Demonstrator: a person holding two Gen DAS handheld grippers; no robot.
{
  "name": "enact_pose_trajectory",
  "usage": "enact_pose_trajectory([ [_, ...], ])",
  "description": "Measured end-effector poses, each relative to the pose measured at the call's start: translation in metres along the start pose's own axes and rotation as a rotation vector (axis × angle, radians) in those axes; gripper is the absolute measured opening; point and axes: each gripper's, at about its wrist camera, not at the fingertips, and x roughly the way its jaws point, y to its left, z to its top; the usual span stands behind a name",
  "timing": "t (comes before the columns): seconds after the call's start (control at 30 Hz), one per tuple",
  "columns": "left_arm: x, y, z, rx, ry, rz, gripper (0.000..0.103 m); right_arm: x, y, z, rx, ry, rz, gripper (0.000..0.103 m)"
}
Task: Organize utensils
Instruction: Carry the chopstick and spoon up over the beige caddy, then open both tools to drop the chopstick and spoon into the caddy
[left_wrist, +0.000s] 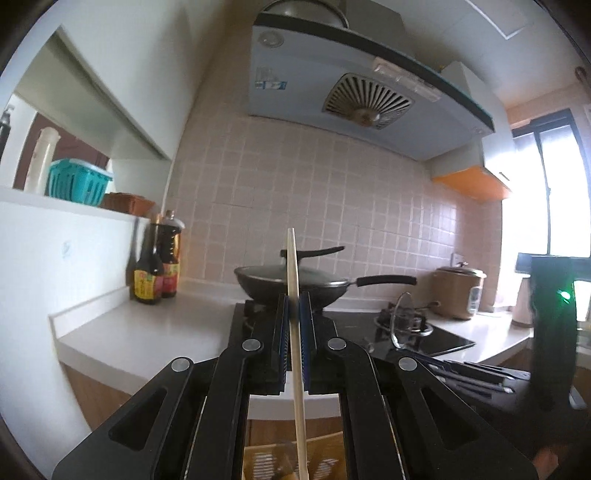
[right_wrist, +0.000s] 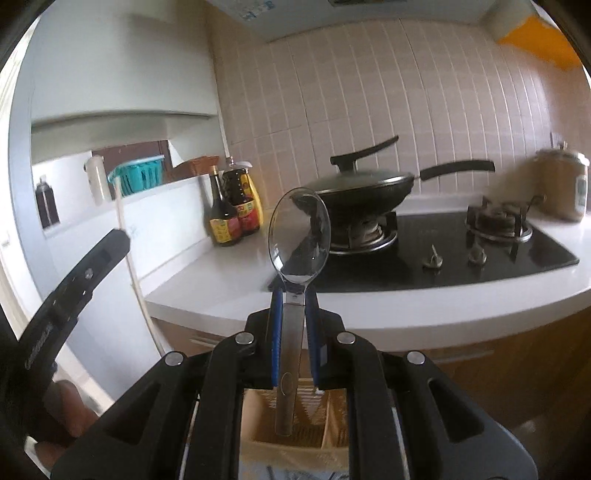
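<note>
Pink-tiled kitchen corner: a white surface (right_wrist: 229, 291) carries a black hob with a lidded wok (right_wrist: 362, 188) on the left burner and two sauce bottles (right_wrist: 234, 214) against the wall. Left tongs (left_wrist: 294, 314) are closed narrow on a pale chopstick (left_wrist: 293, 280), held upright, its upper end clear above the pads and its lower end running down past the linkage toward a yellowish slotted utensil holder (left_wrist: 258, 463) glimpsed beneath. Right tongs (right_wrist: 293, 306) are closed narrow on the handle of a metal spoon (right_wrist: 299, 236), bowl upward, handle end hanging over the open top of the same kind of tan holder (right_wrist: 258, 417). Risks, as judgement: the chopstick is thin and smooth, gripped on a short stretch, so it may pivot or slide in the pads if tilted; if released off-centre it could strike the holder rim and drop outside. The spoon is top-heavy with the bowl up and may rotate in the grip; a release with the handle not inside a compartment would let it glance off a divider. Both tongs work close over one holder, so a collision between them is possible. View differences: only the right wrist view shows the spoon, the holder's interior and the left tongs (right_wrist: 110, 243) from the side with the chopstick (right_wrist: 127, 236); only the left wrist view shows the range hood (left_wrist: 365, 99), a glass lid (left_wrist: 406, 314) on the right burner and dark utensils (left_wrist: 476, 371) lying at right.
</note>
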Motion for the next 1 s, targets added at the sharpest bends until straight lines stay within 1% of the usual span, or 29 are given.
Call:
enact_pose_trajectory([
  [0.1, 0.009, 0.005, -0.013, 0.022, -0.013, 0.043, 0.003, 0.014, 0.007, -0.020, -0.033, -0.008, -0.019, 0.010],
  [0.2, 0.016, 0.014, -0.022, -0.005, 0.004, 0.042, 0.003, 0.022, 0.010, -0.031, -0.041, -0.003, -0.023, 0.010],
  [0.27, 0.020, 0.017, -0.028, 0.003, 0.011, 0.054, 0.003, 0.027, 0.010, -0.037, -0.038, 0.007, -0.019, 0.010],
  [0.4, 0.024, 0.023, -0.036, -0.004, 0.038, 0.047, 0.003, 0.027, 0.009, -0.044, -0.041, 0.018, -0.014, 0.010],
  [0.47, 0.024, 0.025, -0.038, -0.010, 0.058, 0.035, 0.004, 0.027, 0.007, -0.048, -0.038, 0.036, -0.017, 0.010],
  [0.53, 0.024, 0.026, -0.039, -0.006, 0.079, 0.038, 0.004, 0.026, 0.006, -0.051, -0.032, 0.056, -0.007, 0.011],
  [0.63, 0.023, 0.029, -0.041, -0.011, 0.109, 0.022, 0.004, 0.024, 0.002, -0.057, -0.012, 0.092, 0.008, 0.011],
  [0.7, 0.019, 0.032, -0.042, -0.017, 0.120, 0.015, 0.005, 0.021, -0.002, -0.059, 0.012, 0.114, 0.025, 0.017],
  [0.73, 0.016, 0.033, -0.043, -0.017, 0.128, 0.010, 0.007, 0.016, -0.005, -0.060, 0.030, 0.120, 0.028, 0.024],
  [0.77, 0.013, 0.034, -0.042, -0.019, 0.134, 0.009, 0.009, 0.012, -0.008, -0.060, 0.040, 0.123, 0.034, 0.026],
  [0.87, -0.001, 0.042, -0.035, -0.044, 0.145, -0.005, 0.013, -0.005, -0.011, -0.058, 0.055, 0.136, 0.052, 0.027],
  [0.93, -0.009, 0.046, -0.028, -0.063, 0.157, -0.020, 0.022, -0.018, -0.013, -0.056, 0.058, 0.140, 0.054, 0.027],
  [0.97, -0.014, 0.048, -0.024, -0.073, 0.166, -0.028, 0.024, -0.025, -0.013, -0.054, 0.057, 0.146, 0.055, 0.028],
  [1.0, -0.021, 0.051, -0.019, -0.083, 0.178, -0.034, 0.025, -0.030, -0.013, -0.053, 0.058, 0.152, 0.058, 0.030],
])
